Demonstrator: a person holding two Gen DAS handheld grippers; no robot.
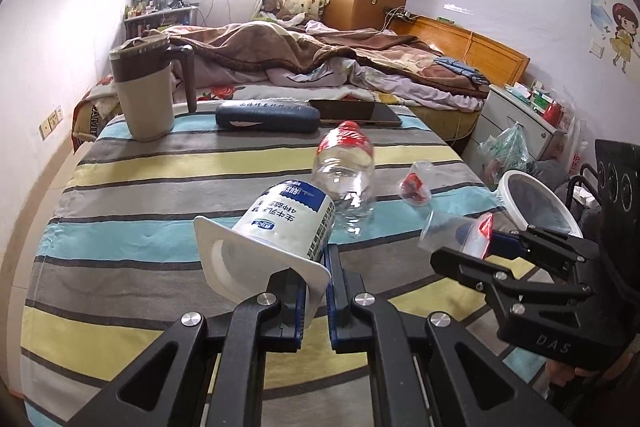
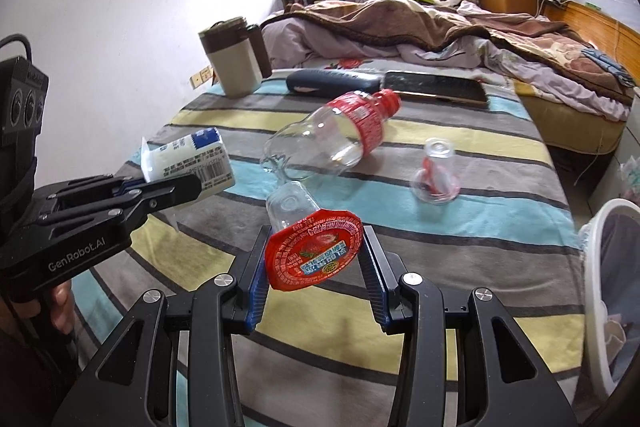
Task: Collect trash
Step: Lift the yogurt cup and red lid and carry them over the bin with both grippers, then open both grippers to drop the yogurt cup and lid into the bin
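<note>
- Left gripper (image 1: 316, 291): clamped on the rim of the yogurt cup (image 1: 280, 227), cup body pointing away.
- Right gripper (image 2: 314, 267): closed on the jelly cup (image 2: 308, 239), red lid toward the camera.
- White bin (image 2: 612, 267): lies right, nearer the right hand.
- Striped tablecloth (image 1: 160, 167): bears the clear bottle (image 2: 328, 139); bedroom beyond.

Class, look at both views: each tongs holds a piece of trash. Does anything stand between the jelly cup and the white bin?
Nothing visible does. The right tongs hold the jelly cup over the striped table; the white bin stands past the table's right edge, with only bare cloth between them.
</note>
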